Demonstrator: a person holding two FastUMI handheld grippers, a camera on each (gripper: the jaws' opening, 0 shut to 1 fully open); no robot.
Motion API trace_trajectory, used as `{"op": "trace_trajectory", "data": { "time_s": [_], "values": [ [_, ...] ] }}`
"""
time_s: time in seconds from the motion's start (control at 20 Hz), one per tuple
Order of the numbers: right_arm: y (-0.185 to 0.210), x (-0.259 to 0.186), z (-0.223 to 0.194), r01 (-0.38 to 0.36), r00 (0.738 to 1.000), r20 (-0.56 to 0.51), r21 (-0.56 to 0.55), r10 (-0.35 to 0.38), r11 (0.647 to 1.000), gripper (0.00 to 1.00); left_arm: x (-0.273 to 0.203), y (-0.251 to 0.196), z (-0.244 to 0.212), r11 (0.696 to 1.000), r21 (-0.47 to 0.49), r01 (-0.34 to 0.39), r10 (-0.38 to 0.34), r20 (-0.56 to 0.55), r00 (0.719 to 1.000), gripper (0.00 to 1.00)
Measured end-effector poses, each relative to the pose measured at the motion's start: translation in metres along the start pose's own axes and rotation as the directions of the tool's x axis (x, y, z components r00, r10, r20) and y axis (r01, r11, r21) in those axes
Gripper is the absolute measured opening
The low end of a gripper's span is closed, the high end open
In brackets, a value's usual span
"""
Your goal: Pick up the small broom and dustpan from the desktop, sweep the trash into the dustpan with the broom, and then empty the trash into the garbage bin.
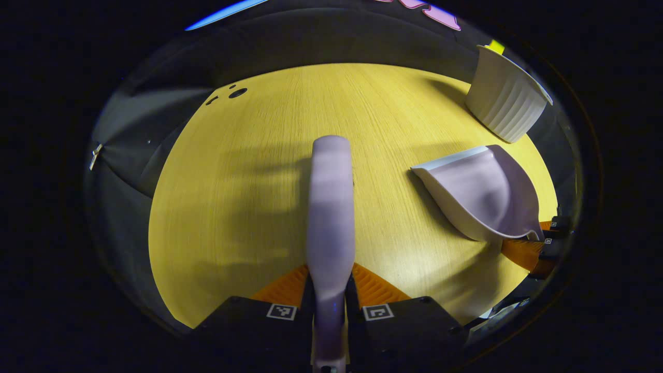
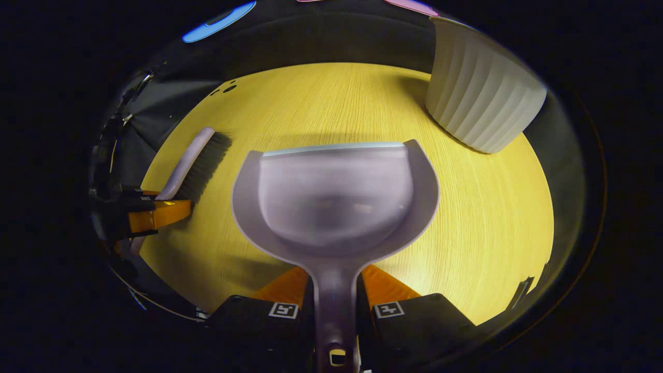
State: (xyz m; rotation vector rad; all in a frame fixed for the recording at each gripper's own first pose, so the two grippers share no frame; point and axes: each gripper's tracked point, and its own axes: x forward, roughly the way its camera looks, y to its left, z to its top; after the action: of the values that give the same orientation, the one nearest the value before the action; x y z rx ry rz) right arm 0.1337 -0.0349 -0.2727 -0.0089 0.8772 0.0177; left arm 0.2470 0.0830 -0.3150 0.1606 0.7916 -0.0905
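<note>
Pale lilac broom [image 1: 331, 207] and dustpan [image 2: 336, 202], seemingly dark bristles, ribbed white bin [image 2: 479, 98], yellow wood-grain desktop [image 1: 233, 207].

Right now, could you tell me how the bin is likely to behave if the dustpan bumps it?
The bin looks like thin ribbed plastic, so probably light and apt to slide on the smooth desk. It widens toward the rim, so a high knock from the dustpan might tip it.

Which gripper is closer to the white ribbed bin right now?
Right. The right gripper, shut on the dustpan handle, has the bin just ahead to its right. The left gripper, shut on the broom, is farther off, beyond the dustpan.
</note>
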Motion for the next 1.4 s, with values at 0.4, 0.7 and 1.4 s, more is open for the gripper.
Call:
{"op": "trace_trajectory", "data": {
  "time_s": [0.4, 0.7, 1.4],
  "values": [
    [-0.002, -0.020, 0.021, -0.040, 0.999, 0.014, 0.000, 0.040, 0.999, 1.00, -0.033, -0.010, 0.014, 1.000, 0.004, 0.014, -0.014, 0.085, 0.996, 0.96],
    [0.003, -0.108, 0.096, 0.030, 0.931, 0.366, -0.070, -0.002, 0.997, 1.00, -0.142, -0.020, 0.061, 0.997, -0.065, 0.030, 0.001, 0.436, 0.900, 0.95],
    [0.026, -0.306, 0.146, 0.095, 0.634, 0.774, -0.083, 0.004, 0.992, 0.98, -0.340, -0.041, 0.092, 0.999, -0.030, -0.022, 0.037, 0.840, 0.541, 0.95]
  ]
}}
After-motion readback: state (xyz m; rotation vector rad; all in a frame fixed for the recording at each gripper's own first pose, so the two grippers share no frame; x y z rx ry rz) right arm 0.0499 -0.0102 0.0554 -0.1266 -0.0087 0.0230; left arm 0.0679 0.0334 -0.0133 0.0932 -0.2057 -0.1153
